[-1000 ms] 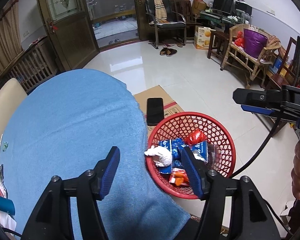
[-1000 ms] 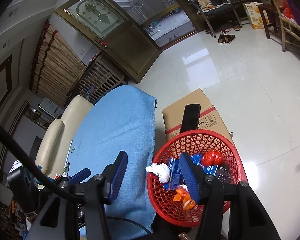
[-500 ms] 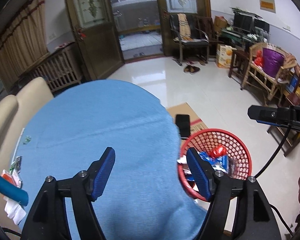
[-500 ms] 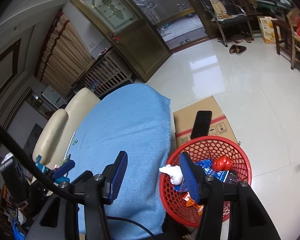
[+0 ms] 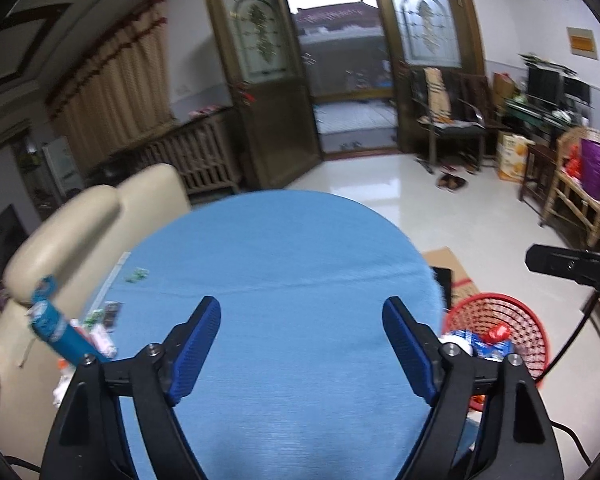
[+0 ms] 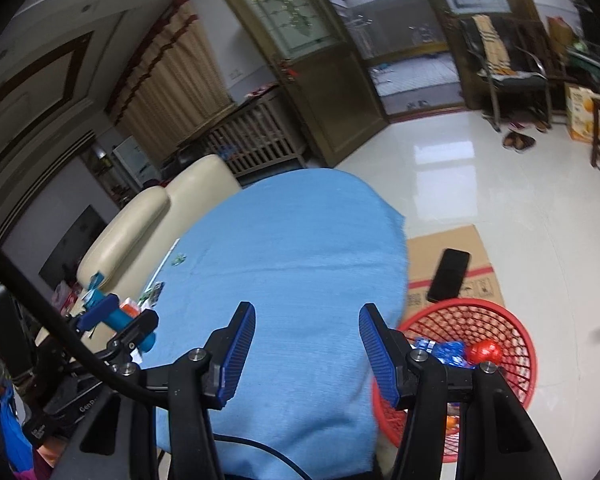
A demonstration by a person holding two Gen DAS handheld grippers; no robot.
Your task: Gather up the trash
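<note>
Both grippers hang over the blue cloth point(image 5: 300, 300) on the table, carrying nothing. The left gripper point(image 5: 302, 350) has its fingers spread wide apart, and so does the right gripper point(image 6: 307, 354). The red basket point(image 6: 516, 344) stands on the floor off the table's right edge and already holds wrappers point(image 6: 450, 350), so I judge this a return reach: one drop looks finished and the next piece of trash is to be fetched.

What remains lies along the table's left edge, near the cream sofa point(image 5: 100, 216): a blue tube point(image 5: 60, 332), small wrappers point(image 5: 108, 316) beside it, and a green scrap point(image 5: 136, 275) further up that edge. The tube's long axis runs diagonally, its capped end pointing up and away toward the sofa, its lower end toward the gripper; whether it rests flat I cannot tell, as it is blurred.

The next move probably calls for swinging the left gripper leftward, turning so the fingers straddle the tube across its narrow width, then closing. A phone point(image 6: 448, 276) lies on cardboard point(image 6: 460, 240) beside the basket and should stay out of it
</note>
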